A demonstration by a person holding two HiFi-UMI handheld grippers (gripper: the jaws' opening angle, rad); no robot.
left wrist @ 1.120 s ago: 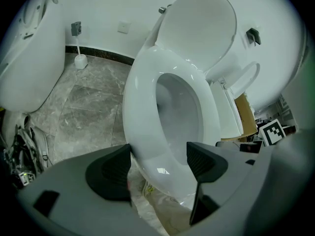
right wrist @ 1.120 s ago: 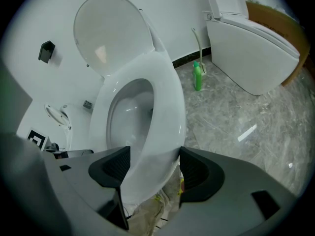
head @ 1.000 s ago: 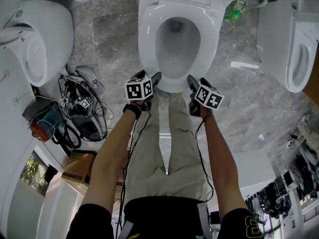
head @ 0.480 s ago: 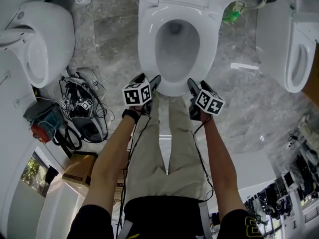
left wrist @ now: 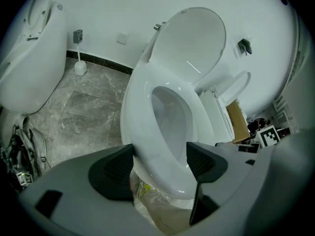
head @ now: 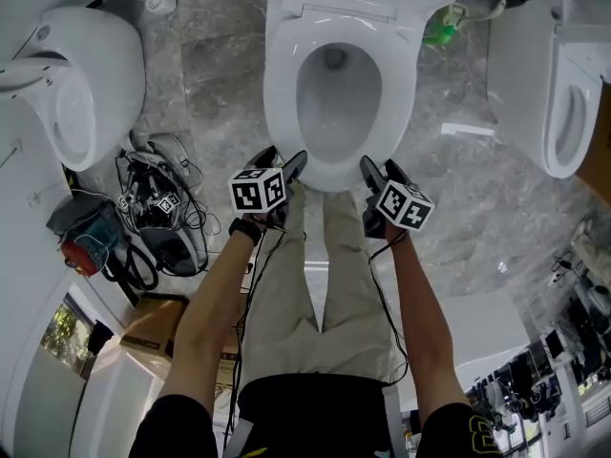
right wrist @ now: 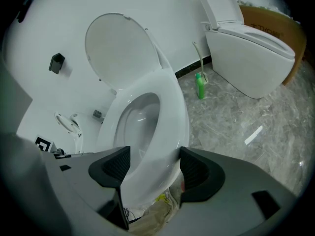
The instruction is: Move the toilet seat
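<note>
Seat [head: 283, 93] held at its front by two hand-held grippers
Left hand-held gripper [left wrist: 160, 166] and right hand-held gripper [right wrist: 155, 168] are each clamped wide across the seat's front rim; lid [left wrist: 192, 38] is stood upright behind

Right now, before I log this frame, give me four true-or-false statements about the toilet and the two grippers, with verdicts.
1. The left gripper has the front of the toilet seat between its jaws. True.
2. The right gripper hangs empty, clear of the seat. False: its jaws also clamp the seat's front rim.
3. The lid is folded down over the seat. False: it stands raised behind the seat.
4. A green bottle stands on the floor. True.
</note>
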